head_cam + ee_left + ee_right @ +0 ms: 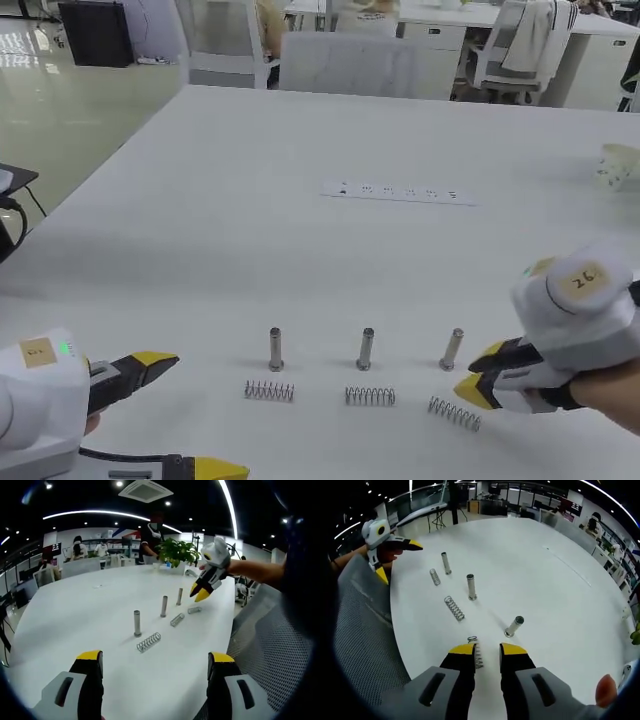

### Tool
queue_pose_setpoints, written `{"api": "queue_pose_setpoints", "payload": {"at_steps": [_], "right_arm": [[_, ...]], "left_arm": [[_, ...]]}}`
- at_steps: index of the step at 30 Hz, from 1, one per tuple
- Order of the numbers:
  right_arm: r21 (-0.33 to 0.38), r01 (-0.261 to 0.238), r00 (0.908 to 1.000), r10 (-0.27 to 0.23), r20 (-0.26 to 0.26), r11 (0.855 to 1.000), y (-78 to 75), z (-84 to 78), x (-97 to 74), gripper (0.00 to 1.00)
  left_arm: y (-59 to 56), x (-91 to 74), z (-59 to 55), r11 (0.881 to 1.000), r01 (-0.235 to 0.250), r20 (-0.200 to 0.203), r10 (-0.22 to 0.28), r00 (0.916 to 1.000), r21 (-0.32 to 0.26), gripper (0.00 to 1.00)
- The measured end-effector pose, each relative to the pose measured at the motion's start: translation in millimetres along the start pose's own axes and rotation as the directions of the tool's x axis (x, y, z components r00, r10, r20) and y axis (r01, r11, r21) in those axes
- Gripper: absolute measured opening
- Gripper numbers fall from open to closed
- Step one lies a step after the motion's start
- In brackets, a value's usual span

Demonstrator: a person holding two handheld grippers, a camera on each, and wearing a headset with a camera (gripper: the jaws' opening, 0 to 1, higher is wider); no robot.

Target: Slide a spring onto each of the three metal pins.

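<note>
Three upright metal pins (275,349) (366,348) (452,349) stand in a row on the white table (330,250). A loose spring lies flat in front of each: left (269,391), middle (370,397), right (454,413). My right gripper (478,372) hovers just right of the right pin, its jaws a little apart. In the right gripper view the right spring (477,654) lies on the table by the left fingertip of that gripper (487,650), with the nearest pin (514,626) just beyond. My left gripper (155,656) is wide open and holds nothing, well short of the left spring (149,642).
A power strip (398,192) lies flat across the table's middle. A small white cup (618,165) stands at the far right edge. Chairs and desks stand beyond the far edge. The near table edge runs just behind both grippers.
</note>
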State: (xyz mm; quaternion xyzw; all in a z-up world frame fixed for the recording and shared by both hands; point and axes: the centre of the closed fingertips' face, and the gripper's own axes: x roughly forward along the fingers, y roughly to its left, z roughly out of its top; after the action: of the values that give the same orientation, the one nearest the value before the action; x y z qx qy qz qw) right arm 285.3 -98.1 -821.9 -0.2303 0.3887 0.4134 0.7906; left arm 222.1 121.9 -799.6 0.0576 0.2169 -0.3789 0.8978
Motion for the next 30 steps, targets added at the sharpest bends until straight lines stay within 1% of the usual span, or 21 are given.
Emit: {"api": "queue_pose_setpoints", "payload": {"at_steps": [5,12,21,30], "right_arm": [[-0.029,-0.025,0.9995,0.024,-0.02,0.999,9.0,-0.8,4.5,0.16],[-0.056,-0.047,0.9982,0.045,-0.04,0.997,15.2,0.2,11.2,0.15],[-0.089,-0.063,0.995,0.056,-0.083,0.994,16.8,-5.0,19.2,0.13],[-0.115,-0.079,0.9919,0.066,-0.108,0.99,19.6,-5.1,24.7,0.12]], "left_arm": [[0.3,0.1,0.1,1.0,-0.002,0.0,0.002,1.0,0.0,0.83],[1.0,-0.4,0.2,1.0,-0.005,0.003,0.005,1.0,-0.003,0.83],[0.7,0.2,-0.6,1.0,-0.003,0.001,0.003,1.0,-0.005,0.83],[1.3,0.5,-2.0,1.0,-0.001,-0.003,0.001,1.0,-0.009,0.83]]}}
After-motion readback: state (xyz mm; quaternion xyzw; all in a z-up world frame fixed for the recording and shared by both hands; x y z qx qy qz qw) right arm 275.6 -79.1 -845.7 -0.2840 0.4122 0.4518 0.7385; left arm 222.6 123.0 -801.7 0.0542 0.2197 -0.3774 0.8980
